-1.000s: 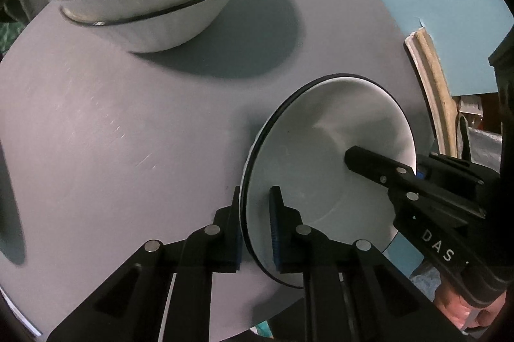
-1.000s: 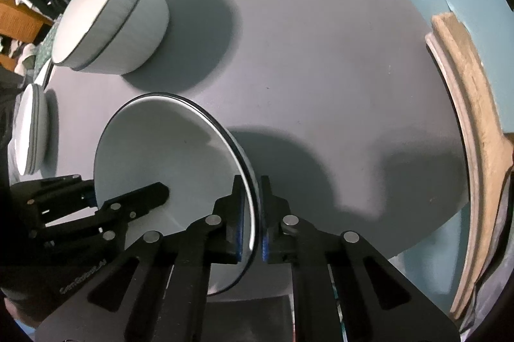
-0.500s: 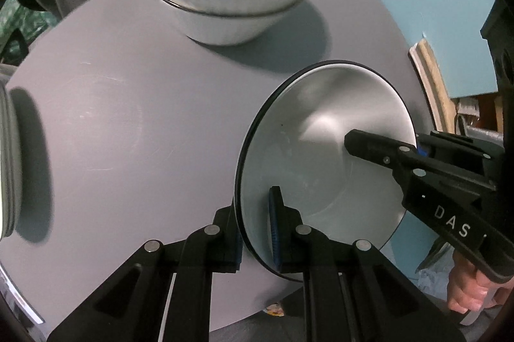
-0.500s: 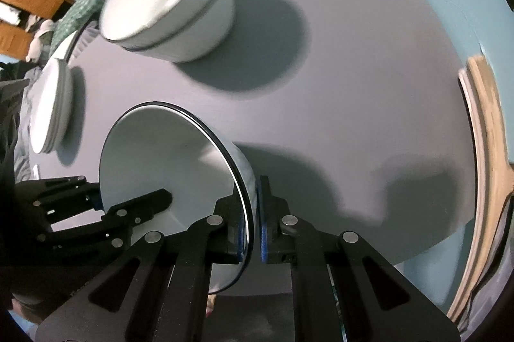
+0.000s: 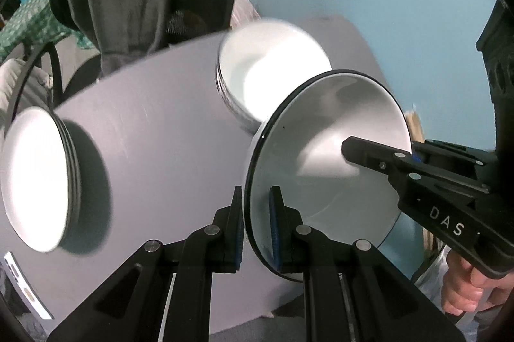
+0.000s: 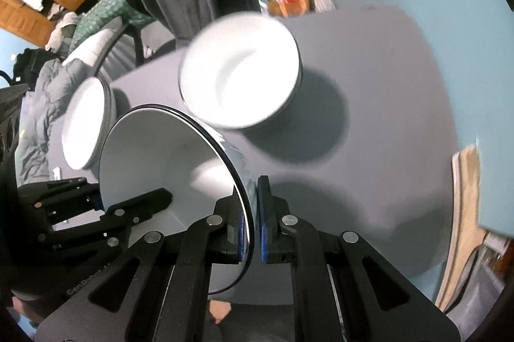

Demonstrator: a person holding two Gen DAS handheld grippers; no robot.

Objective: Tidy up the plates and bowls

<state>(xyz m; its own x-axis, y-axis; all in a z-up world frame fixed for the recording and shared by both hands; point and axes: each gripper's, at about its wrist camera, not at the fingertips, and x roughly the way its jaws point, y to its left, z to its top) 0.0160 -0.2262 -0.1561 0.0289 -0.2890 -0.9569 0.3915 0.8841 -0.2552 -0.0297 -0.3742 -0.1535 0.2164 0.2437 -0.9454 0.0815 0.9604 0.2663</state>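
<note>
Both hand-held grippers pinch opposite rims of one black-edged bowl [image 5: 324,155]: the left hand-held gripper [image 5: 255,226] has its pads closed on the near rim, and the right hand-held gripper [image 6: 250,226] is clamped on the other rim. The bowl hangs tilted above the grey worktop [image 5: 160,123], just in front of the stacked bowls [image 6: 241,75], with the plate stack [image 5: 35,181] well to its left. If the two grips pull unevenly, the thin rim could slip free and strike the stacked bowls

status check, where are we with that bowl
Left gripper and right gripper both shut on the bowl rim, bowl off the table. Bowl stack ahead, plate stack left. Nothing in the way.
</note>
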